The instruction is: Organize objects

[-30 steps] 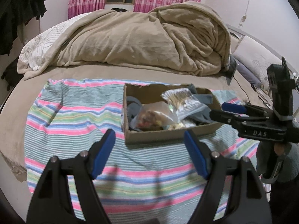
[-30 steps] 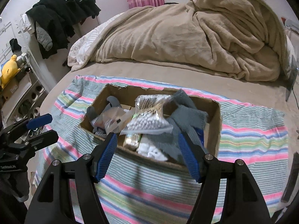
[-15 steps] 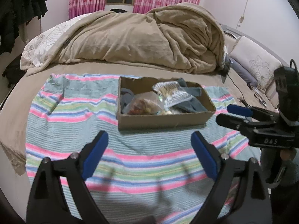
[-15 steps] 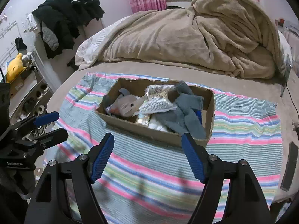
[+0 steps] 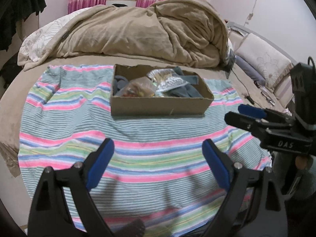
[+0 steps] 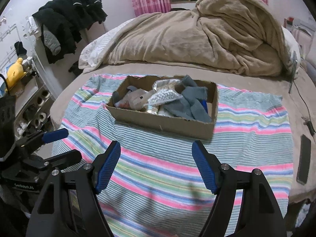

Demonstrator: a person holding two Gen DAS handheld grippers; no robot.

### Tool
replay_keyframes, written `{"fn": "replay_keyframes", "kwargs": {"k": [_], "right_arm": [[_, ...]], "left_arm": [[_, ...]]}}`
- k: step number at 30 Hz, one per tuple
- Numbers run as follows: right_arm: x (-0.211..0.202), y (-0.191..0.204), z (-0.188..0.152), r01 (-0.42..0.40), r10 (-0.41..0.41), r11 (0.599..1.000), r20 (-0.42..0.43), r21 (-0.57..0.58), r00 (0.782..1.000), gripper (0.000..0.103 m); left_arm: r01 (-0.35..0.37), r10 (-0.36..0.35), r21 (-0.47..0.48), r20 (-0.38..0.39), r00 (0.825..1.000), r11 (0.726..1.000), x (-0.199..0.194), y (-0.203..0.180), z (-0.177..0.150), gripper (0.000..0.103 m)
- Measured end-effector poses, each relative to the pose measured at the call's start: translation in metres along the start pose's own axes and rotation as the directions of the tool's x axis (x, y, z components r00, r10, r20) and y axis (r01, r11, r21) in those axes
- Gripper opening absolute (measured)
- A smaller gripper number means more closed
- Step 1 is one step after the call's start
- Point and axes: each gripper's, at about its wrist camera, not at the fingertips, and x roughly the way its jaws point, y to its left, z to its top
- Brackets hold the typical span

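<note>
An open cardboard box sits on a striped towel on the bed. It holds a clear bag of white beads, a bag with reddish contents, another clear bag and crumpled grey cloth. My left gripper hovers over the towel short of the box, open and empty. My right gripper hangs beside it, also short of the box, open with nothing between its blue pads.
A heaped beige blanket fills the bed behind the box. A dark phone and a cable lie at the bed's right edge, near pillows. Black clothes hang at left above a shelf with a yellow plush.
Both grippers have drawn back from the box, which now looks smaller and farther off. Their jaws stand wider than a second ago. Nothing in the box has moved.
</note>
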Motion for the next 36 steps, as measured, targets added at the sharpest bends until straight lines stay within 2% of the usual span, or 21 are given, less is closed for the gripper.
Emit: {"fn": "replay_keyframes", "kwargs": {"k": [6, 9, 18, 25, 29, 36], "right_arm": [[-0.007, -0.003, -0.011, 0.037, -0.037, 0.999, 0.016, 0.027, 0.999, 0.078], [-0.007, -0.005, -0.012, 0.044, -0.044, 0.999, 0.014, 0.032, 0.999, 0.078], [-0.006, -0.007, -0.009, 0.039, -0.039, 0.999, 0.019, 0.031, 0.999, 0.078], [-0.004, -0.008, -0.009, 0.046, -0.047, 0.998, 0.019, 0.035, 0.999, 0.078], [-0.004, -0.011, -0.008, 0.053, -0.054, 0.998, 0.022, 0.04, 0.998, 0.085], [-0.003, -0.012, -0.008, 0.055, -0.056, 0.998, 0.024, 0.04, 0.998, 0.085]], "left_arm": [[-0.051, 0.051, -0.007, 0.055, 0.997, 0.999, -0.011, 0.009, 0.003, 0.092], [-0.061, 0.062, -0.01, 0.065, 0.996, 0.998, -0.012, 0.012, 0.005, 0.098], [-0.058, 0.059, -0.011, 0.094, 0.994, 0.998, -0.016, 0.014, 0.008, 0.102], [-0.073, 0.075, -0.028, 0.096, 0.993, 0.997, -0.014, 0.017, 0.012, 0.102], [-0.097, 0.099, -0.03, 0.087, 0.991, 0.995, -0.011, 0.016, 0.011, 0.102], [-0.108, 0.11, -0.039, 0.074, 0.991, 0.993, -0.009, 0.019, 0.011, 0.102]]}}
